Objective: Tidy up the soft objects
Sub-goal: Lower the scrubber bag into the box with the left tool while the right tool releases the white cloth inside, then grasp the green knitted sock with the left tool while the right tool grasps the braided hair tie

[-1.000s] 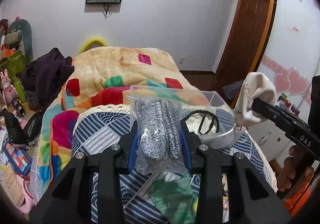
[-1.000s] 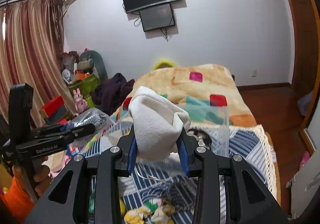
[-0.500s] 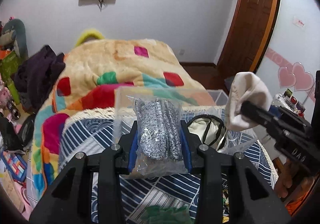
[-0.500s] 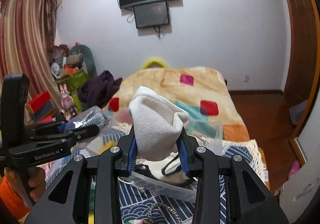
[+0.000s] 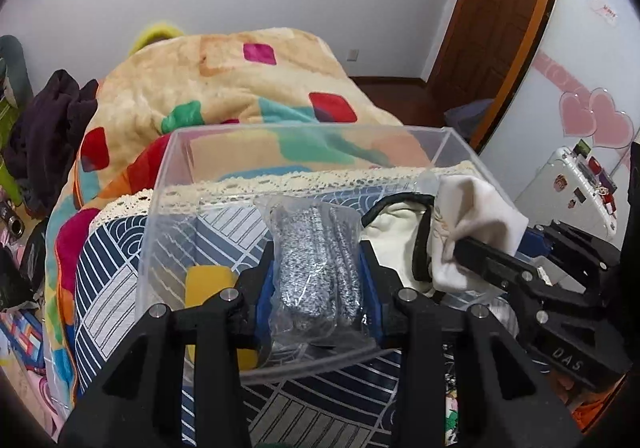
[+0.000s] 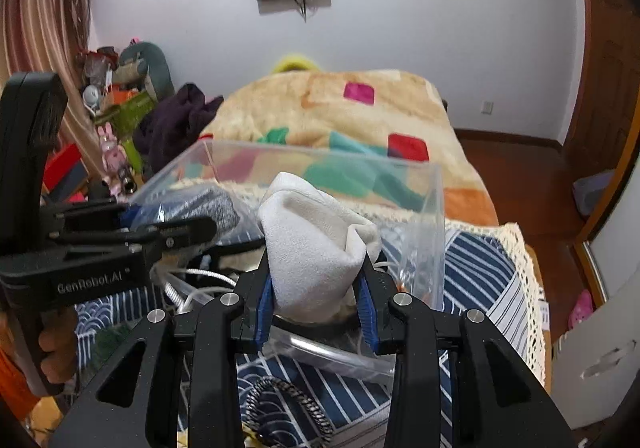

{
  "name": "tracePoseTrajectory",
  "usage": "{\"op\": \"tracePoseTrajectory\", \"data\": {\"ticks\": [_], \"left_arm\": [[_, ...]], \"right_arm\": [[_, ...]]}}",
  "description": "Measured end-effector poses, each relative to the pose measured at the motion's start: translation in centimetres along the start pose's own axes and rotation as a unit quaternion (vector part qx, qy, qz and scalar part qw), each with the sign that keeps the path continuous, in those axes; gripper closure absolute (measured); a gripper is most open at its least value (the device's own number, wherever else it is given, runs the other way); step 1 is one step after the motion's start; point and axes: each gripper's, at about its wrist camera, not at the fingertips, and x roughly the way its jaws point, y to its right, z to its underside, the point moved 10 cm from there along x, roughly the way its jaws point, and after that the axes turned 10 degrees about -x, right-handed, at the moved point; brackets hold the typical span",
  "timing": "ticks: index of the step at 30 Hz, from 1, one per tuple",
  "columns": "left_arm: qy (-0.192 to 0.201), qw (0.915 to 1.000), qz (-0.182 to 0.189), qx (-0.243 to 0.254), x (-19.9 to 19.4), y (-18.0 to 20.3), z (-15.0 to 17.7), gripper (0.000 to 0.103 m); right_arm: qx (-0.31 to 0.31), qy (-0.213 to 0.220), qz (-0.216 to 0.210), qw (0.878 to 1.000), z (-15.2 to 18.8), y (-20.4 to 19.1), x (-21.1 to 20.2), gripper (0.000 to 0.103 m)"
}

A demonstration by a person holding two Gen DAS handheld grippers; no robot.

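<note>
Crumpled cream cloth, bagged silvery knit

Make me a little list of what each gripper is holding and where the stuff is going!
left gripper: shut on the bagged silver-grey fabric
right gripper: shut on the white cloth
container: clear plastic box on the striped blue cover
where the items are: both held over or within the box opening
already in box: cream item with black strap
</note>
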Motion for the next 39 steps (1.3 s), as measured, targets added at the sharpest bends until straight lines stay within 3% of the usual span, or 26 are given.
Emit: {"op": "tracePoseTrajectory", "data": {"ticks": [4, 8, 10, 12, 16, 20, 27, 29, 35, 39], "left_arm": [[-0.009, 0.9999, -0.006, -0.002, 0.4, -0.3, 0.4, 0.064], [-0.007, 0.9999, 0.0, -0.007, 0.0, -0.4, 0.3, 0.054], [-0.002, 0.9999, 0.005, -0.009, -0.5, -0.2, 0.2, 0.05], [0.008, 0.9999, 0.005, -0.008, -1.2, -0.1, 0.0, 0.044], [0.033, 0.9994, 0.009, 0.003, -3.3, 0.6, -0.4, 0.038], [0.058, 0.9982, 0.01, 0.006, -5.6, 0.6, -0.7, 0.022], [0.074, 0.9971, -0.007, 0.014, -8.4, -0.7, 0.7, 0.017], [0.071, 0.9973, -0.011, 0.015, -8.7, -1.1, 1.6, 0.012], [0.043, 0.999, -0.006, 0.008, -8.7, -2.4, 5.1, 0.011], [0.023, 0.9987, -0.027, 0.036, -7.8, -2.6, 7.7, 0.012]], "right_arm": [[-0.001, -0.011, -0.002, 1.0, 0.6, 0.1, 0.5, 0.069], [0.0, -0.015, -0.002, 1.0, 0.7, 0.1, 0.3, 0.067], [-0.001, -0.016, -0.008, 1.0, 0.6, 0.1, 0.2, 0.063], [-0.001, -0.012, -0.015, 1.0, 0.4, 0.0, -0.1, 0.05], [-0.023, 0.006, 0.005, 1.0, 0.1, -0.5, -1.3, 0.046], [-0.047, 0.024, 0.016, 0.998, -0.2, -1.3, -2.8, 0.029], [-0.056, 0.051, 0.013, 0.997, 0.1, -2.3, -5.2, 0.021], [-0.052, 0.049, 0.008, 0.997, 0.5, -2.4, -5.3, 0.021], [-0.045, 0.02, 0.0, 0.999, 2.9, -2.7, -4.5, 0.021], [-0.042, -0.009, -0.006, 0.999, 4.8, -2.9, -3.3, 0.021]]}}
